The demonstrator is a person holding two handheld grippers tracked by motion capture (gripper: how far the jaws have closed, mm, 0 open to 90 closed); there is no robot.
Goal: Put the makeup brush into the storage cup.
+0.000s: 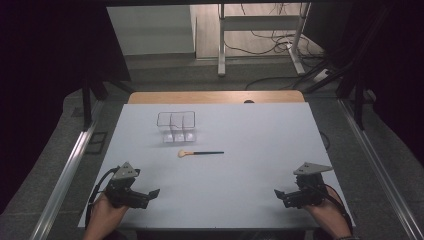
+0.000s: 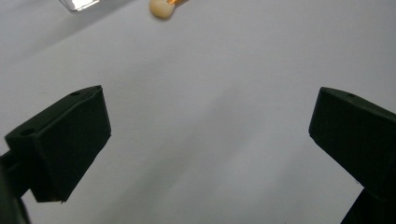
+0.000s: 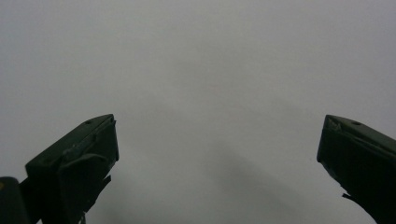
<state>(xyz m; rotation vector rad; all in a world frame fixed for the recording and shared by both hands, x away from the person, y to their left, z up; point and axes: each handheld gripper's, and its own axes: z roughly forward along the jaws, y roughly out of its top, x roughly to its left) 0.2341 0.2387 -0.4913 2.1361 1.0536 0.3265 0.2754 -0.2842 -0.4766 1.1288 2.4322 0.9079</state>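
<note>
A makeup brush (image 1: 199,153) with a pale tuft and a dark handle lies flat near the middle of the white table (image 1: 250,135); its tuft (image 2: 161,8) peeks in at the top of the left gripper view. Just behind it stands a clear compartmented organizer (image 1: 177,126) with a dark rim, whose corner (image 2: 80,4) reaches the left gripper view. My left gripper (image 1: 150,195) rests at the near left, open and holding nothing. My right gripper (image 1: 279,196) rests at the near right, also open, with bare table between its jaws.
A wooden strip (image 1: 215,97) borders the table's far edge. Metal rails (image 1: 70,165) run along both sides. Beyond the table stand desk legs (image 1: 221,45) and loose cables (image 1: 280,42) on the floor.
</note>
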